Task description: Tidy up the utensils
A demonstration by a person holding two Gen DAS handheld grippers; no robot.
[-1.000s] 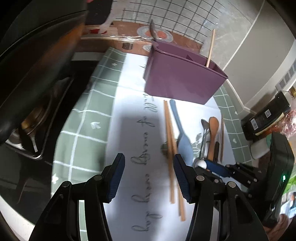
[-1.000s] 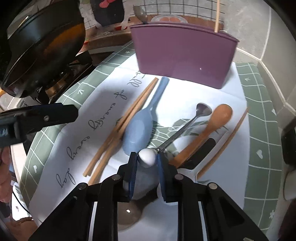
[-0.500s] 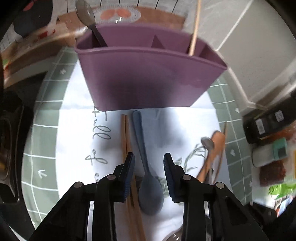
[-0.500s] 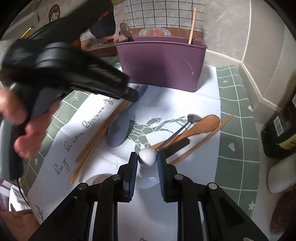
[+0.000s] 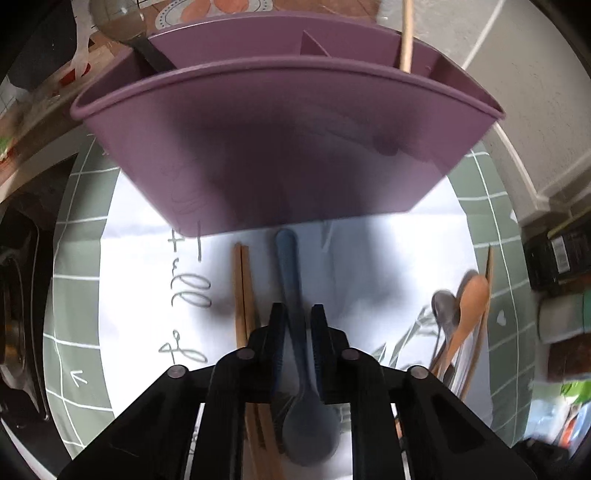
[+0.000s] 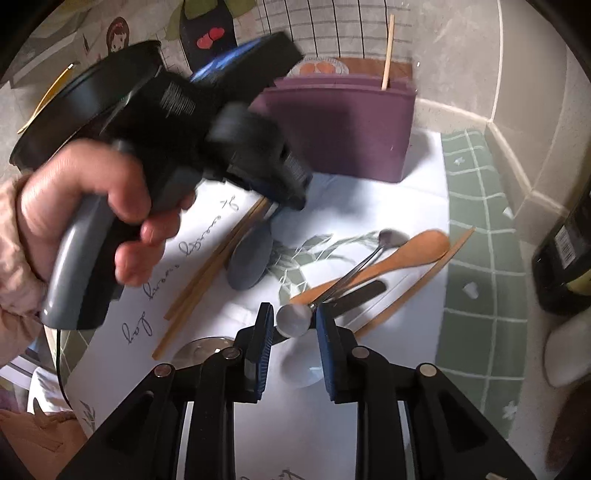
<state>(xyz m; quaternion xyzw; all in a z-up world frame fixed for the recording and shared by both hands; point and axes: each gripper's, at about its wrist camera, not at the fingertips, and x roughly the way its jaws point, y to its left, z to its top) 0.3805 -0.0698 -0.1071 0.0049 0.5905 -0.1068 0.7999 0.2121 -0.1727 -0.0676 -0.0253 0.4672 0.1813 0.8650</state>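
My left gripper [image 5: 296, 314] is shut on the handle of the blue spoon [image 5: 295, 280], which lies on the white cloth in front of the purple utensil holder [image 5: 280, 155]. The holder has a dark spoon [image 5: 122, 22] and a wooden stick [image 5: 406, 37] in it. In the right wrist view the left gripper's body [image 6: 207, 136] is held by a hand over the blue spoon [image 6: 249, 264]. My right gripper [image 6: 294, 317] is shut on the round end of a metal spoon [image 6: 354, 266], which lies across a wooden spoon [image 6: 402, 254].
Wooden chopsticks [image 5: 243, 295] lie left of the blue spoon. A flat wooden stick [image 6: 424, 277] and a black-handled utensil [image 6: 354, 295] lie by the wooden spoon. A stove and pan [image 5: 22, 295] are at the left, dark bottles [image 6: 565, 258] at the right.
The left gripper has moved forward toward the holder and closed on the blue spoon's handle. The right gripper has drawn back a little, still holding the metal spoon.
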